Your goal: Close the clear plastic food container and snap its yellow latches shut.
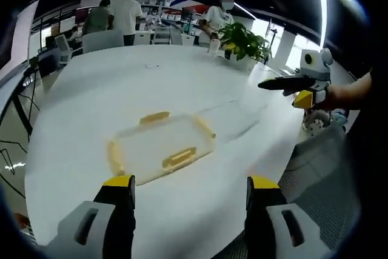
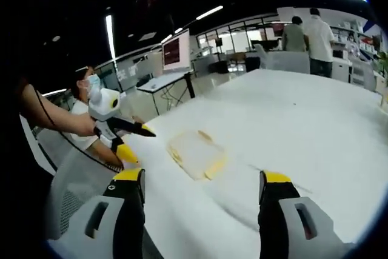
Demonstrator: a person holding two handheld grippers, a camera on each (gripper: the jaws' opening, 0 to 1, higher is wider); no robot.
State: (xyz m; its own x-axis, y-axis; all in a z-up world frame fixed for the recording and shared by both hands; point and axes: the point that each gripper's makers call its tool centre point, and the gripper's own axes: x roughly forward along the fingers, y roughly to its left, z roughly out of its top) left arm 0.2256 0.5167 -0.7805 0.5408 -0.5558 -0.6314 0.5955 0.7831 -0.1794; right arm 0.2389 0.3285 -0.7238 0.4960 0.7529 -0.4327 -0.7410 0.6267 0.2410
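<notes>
i'm at the very start, as i judge it: neither tool has reached the work yet, and the approach is the step in hand. the clear plastic food container [image 1: 162,147] sits on the white worktop [image 1: 121,89], a little ahead of my left hand-held gripper [image 1: 190,193] and well apart from it. from here it looks flat and shallow, with yellow latches [image 1: 179,157] showing on the near side, the far side and both ends; i can't tell whether the lid is already seated or only lying loose on the base, because the plastic is clear and the picture soft.

my left hand-held gripper is spread wide, nothing between its yellow-tipped jaws, touching nothing. in the left gripper view my right tool shows off beyond the worktop's edge, held in my hand, also clear of the container.

in the right gripper view the container [image 2: 195,153] lies ahead on the worktop, near the edge. my right hand-held gripper [image 2: 203,185] is likewise wide apart and empty, hanging above the surface. the left tool comes in from the left there.

the next move, i reckon, is to bring both tools in over the container, steady it with one, check the lid sits square, then press each latch down in turn. the shallow box may slide on the smooth top.
</notes>
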